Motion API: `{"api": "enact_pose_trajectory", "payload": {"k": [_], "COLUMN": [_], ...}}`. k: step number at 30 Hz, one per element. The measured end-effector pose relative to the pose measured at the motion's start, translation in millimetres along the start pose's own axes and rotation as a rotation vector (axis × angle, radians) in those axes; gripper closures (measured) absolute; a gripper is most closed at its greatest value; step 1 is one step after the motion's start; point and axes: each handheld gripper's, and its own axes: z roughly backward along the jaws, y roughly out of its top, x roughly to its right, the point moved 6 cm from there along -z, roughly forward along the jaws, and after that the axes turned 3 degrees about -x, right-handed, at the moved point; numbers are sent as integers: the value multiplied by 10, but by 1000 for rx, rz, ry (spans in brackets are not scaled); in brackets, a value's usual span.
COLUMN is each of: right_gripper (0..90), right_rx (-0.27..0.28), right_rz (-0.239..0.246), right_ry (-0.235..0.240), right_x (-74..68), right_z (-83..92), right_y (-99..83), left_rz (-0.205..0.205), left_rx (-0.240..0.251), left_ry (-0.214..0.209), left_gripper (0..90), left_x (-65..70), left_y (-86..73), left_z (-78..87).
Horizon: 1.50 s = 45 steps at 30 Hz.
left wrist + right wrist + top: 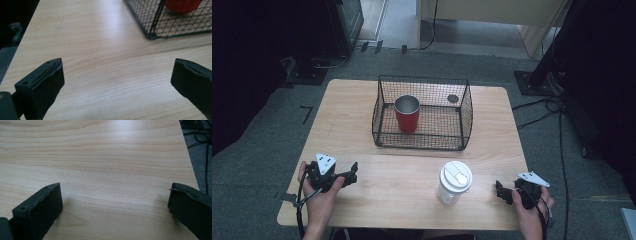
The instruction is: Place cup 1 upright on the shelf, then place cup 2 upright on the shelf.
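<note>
A red metal-lined cup (407, 113) stands upright inside a black wire basket (465, 118) at the table's far middle. A clear cup with a white lid (454, 182) stands near the front edge, right of centre. My left gripper (351, 174) rests at the front left, open, with bare wood between its jaws (117, 82); the basket corner (152, 35) and the red cup (182, 5) show ahead of it. My right gripper (500, 192) sits at the front right, just right of the lidded cup, open over bare tabletop (115, 202).
The wooden table (352, 130) has a rounded right edge (190, 170) with cables on the grey floor (562, 150) beyond. Dark equipment stands at both far sides. Bare wood lies between the basket and the front edge.
</note>
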Motion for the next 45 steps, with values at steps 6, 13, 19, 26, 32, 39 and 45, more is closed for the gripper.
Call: {"api": "enact_pose_trajectory", "payload": {"k": [6, 13, 19, 26, 32, 39, 45], "right_gripper": [0, 0, 0, 0, 0, 0, 0], "right_rx": [0, 0, 0, 0, -1, 0, 47], "right_rz": [-1, 0, 0, 0, 0, 0, 59], "right_ry": [0, 0, 0, 0, 0, 0, -73], "right_x": [-1, 0, 0, 0, -1, -1, 10], "right_z": [0, 0, 0, 0, 1, 1, 31], "right_y": [0, 0, 0, 0, -1, -1, 21], "left_rz": [3, -11, -17, -12, 22, 21, 21], "left_rx": [-41, -86, -135, -182, -218, -219, -219], "left_ry": [29, 79, 127, 102, -22, -28, -29], "left_gripper": [0, 0, 0, 0, 0, 0, 0], "left_x": [-149, -314, -457, -485, -488, -489, -488], "left_y": [-201, -400, -528, -616, -632, -634, -632], "left_z": [-2, 16, 20, -15, -48, -48, -48]}}
